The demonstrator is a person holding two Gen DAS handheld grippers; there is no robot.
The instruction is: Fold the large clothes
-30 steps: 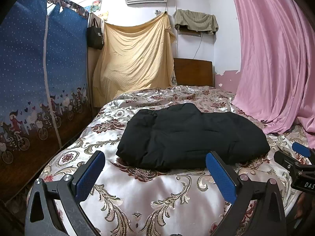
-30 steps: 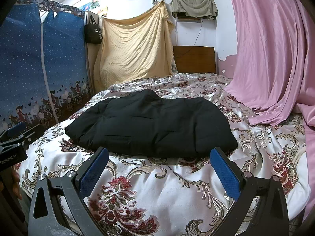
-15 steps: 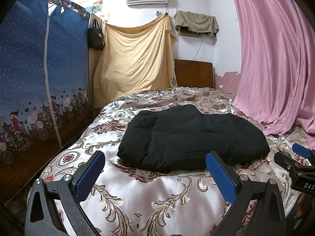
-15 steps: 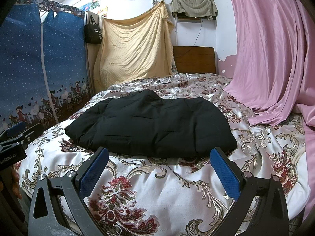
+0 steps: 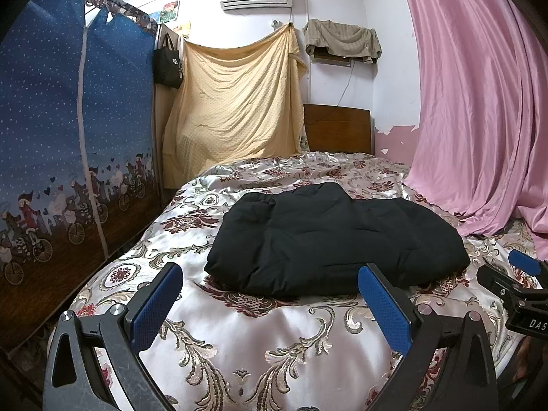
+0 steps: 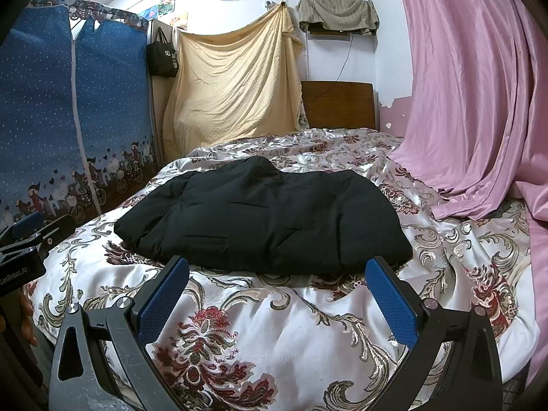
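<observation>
A black padded jacket (image 5: 328, 239) (image 6: 267, 219) lies folded into a thick bundle in the middle of the bed (image 5: 274, 349) (image 6: 281, 335), which has a shiny floral cover. My left gripper (image 5: 270, 286) hangs open over the bed's near edge, short of the jacket, with nothing between its blue pads. My right gripper (image 6: 279, 282) is open too, its tips just before the jacket's front edge. Each gripper shows at the edge of the other's view: the right gripper (image 5: 520, 274) at the right, the left gripper (image 6: 30, 231) at the left.
A pink curtain (image 5: 479, 109) (image 6: 479, 102) drapes onto the bed's right side. A blue fabric wardrobe (image 5: 68, 144) (image 6: 61, 120) stands along the left. A yellow sheet (image 5: 233, 102) hangs at the back beside a wooden headboard (image 5: 337, 130).
The left wrist view has tilted up slightly, so the jacket sits a little lower in it. Both grippers stay open and the jacket has not moved.
</observation>
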